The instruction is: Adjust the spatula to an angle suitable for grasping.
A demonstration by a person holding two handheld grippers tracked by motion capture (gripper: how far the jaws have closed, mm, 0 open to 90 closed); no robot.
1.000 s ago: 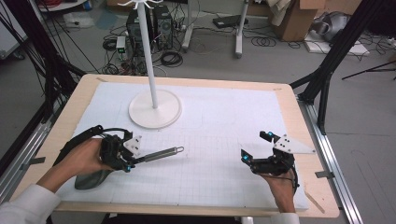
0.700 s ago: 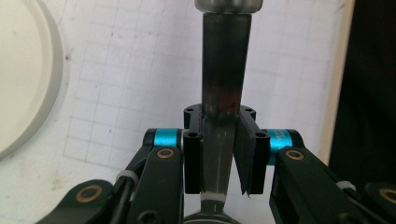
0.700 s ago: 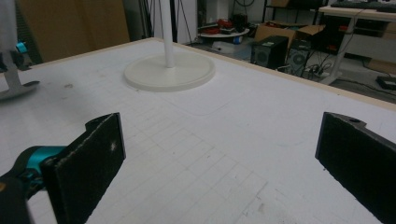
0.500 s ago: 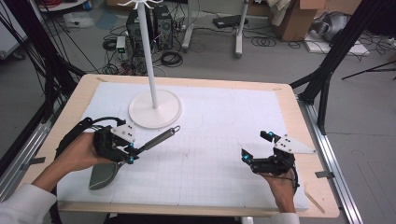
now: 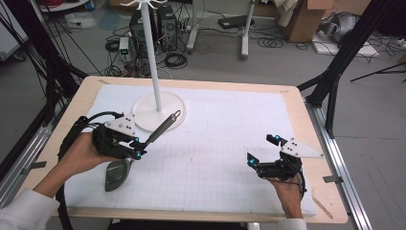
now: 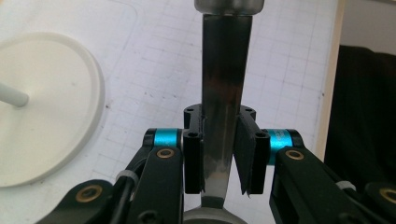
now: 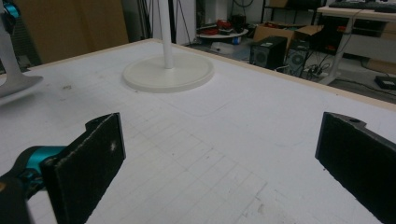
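Ladle [image 5: 143, 146] is gripped by closed left gripper [image 5: 136, 149], now lifted and tilted toward stand [image 5: 158, 108] | right gripper [image 5: 261, 165] is held wide open, empty | hanging is judged next.

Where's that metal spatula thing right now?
In the high view the spatula is at the table's left, clamped by its handle in the left gripper. Its blade hangs toward the person, and its handle tip points at the white stand's base.

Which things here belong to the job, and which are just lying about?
In the job:
spatula, clamped by the left gripper
white hook stand

Lying about:
computer towers, cables and cardboard box on the floor
right gripper, open and idle
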